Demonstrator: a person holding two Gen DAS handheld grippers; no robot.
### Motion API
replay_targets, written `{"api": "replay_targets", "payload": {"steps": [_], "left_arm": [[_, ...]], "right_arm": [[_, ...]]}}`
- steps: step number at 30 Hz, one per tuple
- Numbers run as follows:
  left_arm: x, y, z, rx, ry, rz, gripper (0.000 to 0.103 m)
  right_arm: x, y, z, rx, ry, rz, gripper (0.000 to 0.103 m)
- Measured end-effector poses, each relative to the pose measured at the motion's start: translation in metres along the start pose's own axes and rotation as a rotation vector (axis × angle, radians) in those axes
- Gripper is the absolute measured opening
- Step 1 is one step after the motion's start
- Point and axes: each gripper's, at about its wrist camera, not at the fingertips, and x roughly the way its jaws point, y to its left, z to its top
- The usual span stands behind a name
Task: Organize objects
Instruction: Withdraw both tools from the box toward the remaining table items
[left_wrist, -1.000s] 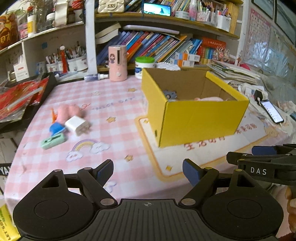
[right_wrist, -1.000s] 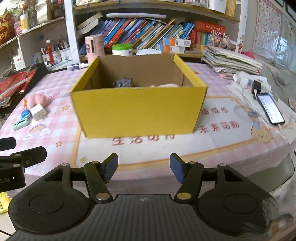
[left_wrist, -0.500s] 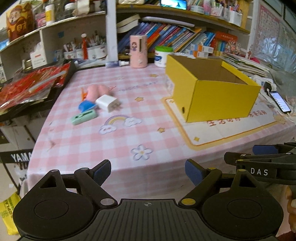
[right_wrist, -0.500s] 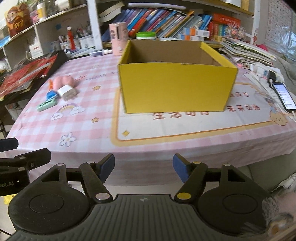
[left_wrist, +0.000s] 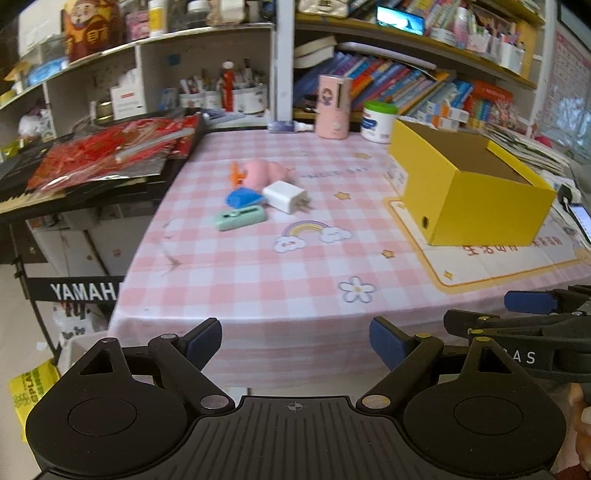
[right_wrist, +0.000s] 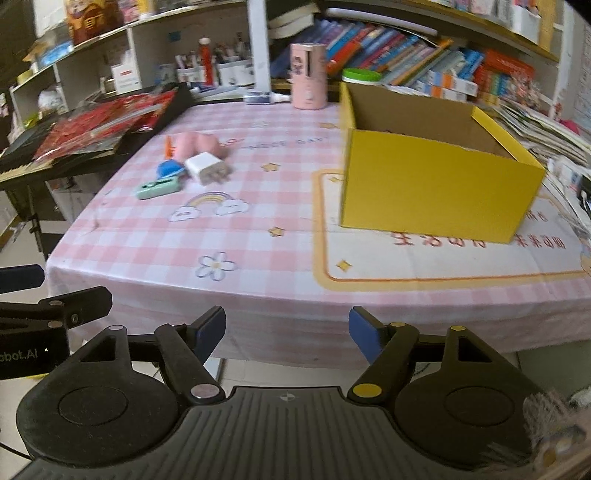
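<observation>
A yellow cardboard box (left_wrist: 476, 199) (right_wrist: 436, 192) stands open on the pink checked tablecloth (left_wrist: 258, 266) at the right. To its left lies a cluster: a white charger plug (left_wrist: 284, 195) (right_wrist: 205, 167), a pink soft toy (left_wrist: 264, 171) (right_wrist: 195, 144), a blue piece (left_wrist: 242, 197) (right_wrist: 170, 169) and a mint green gadget (left_wrist: 240, 218) (right_wrist: 159, 187). My left gripper (left_wrist: 295, 339) is open and empty, off the table's front edge. My right gripper (right_wrist: 287, 330) is open and empty, also off the front edge; it also shows in the left wrist view (left_wrist: 532, 314).
A pink cylinder (left_wrist: 334, 107) and a white green-lidded jar (left_wrist: 378, 122) stand at the table's back. Red packets lie on a keyboard (left_wrist: 99, 158) left of the table. A phone (left_wrist: 581, 221) lies right of the box. Bookshelves line the back.
Both grippers have pulled back from the box and off the table's front edge, and have turned left toward the cluster. Both stay open and empty.
</observation>
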Motion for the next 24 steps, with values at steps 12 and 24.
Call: {"api": "replay_targets", "payload": {"steps": [12, 24], "left_arm": [[-0.009, 0.031, 0.0, -0.056, -0.027, 0.048, 0.089], [0.007, 0.043, 0.007, -0.077, -0.006, 0.082, 0.089]], "right_arm": [[0.003, 0.036, 0.013, -0.077, -0.019, 0.044, 0.074], [0.024, 0.048, 0.026, -0.11, 0.002, 0.078, 0.075]]}}
